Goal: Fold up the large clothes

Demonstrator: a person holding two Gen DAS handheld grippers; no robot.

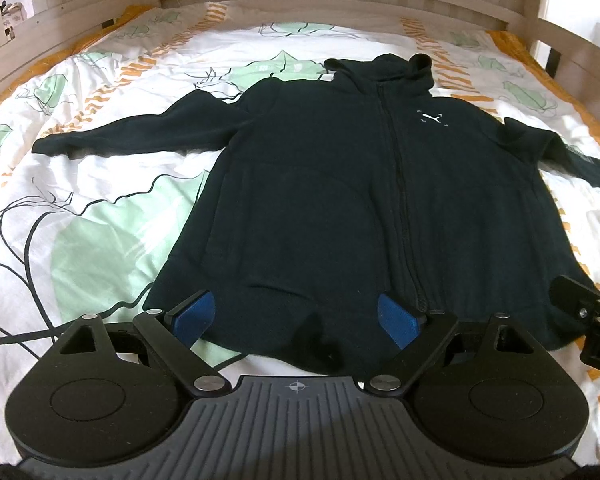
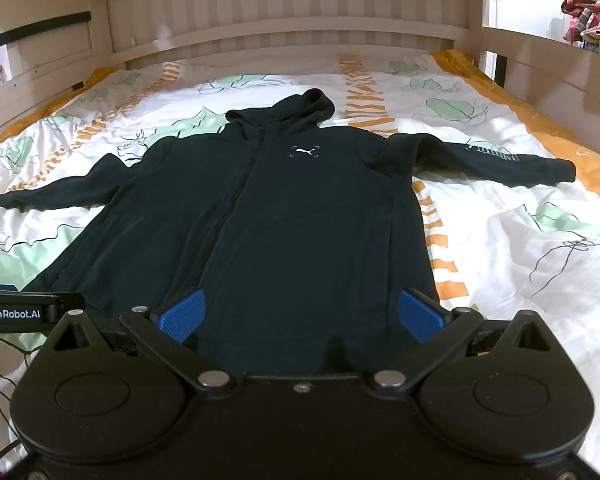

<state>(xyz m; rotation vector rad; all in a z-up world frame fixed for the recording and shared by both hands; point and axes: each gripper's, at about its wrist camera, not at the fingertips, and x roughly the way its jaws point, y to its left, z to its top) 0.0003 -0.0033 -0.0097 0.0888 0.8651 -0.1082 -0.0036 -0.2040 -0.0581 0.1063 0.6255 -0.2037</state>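
Note:
A black zip-up hoodie [image 1: 340, 200] lies flat and face up on the bed, hood at the far end, both sleeves spread out to the sides; it also shows in the right wrist view [image 2: 260, 220]. My left gripper [image 1: 296, 316] is open, its blue pads over the left part of the hoodie's bottom hem. My right gripper [image 2: 300, 312] is open over the right part of the hem. Neither holds any cloth. The right gripper's body shows at the right edge of the left wrist view [image 1: 580, 308].
The bed has a white duvet [image 2: 520, 240] with green leaves and orange stripes. A pale wooden headboard [image 2: 292, 32] stands at the far end and wooden side rails [image 2: 540, 60] run along both sides.

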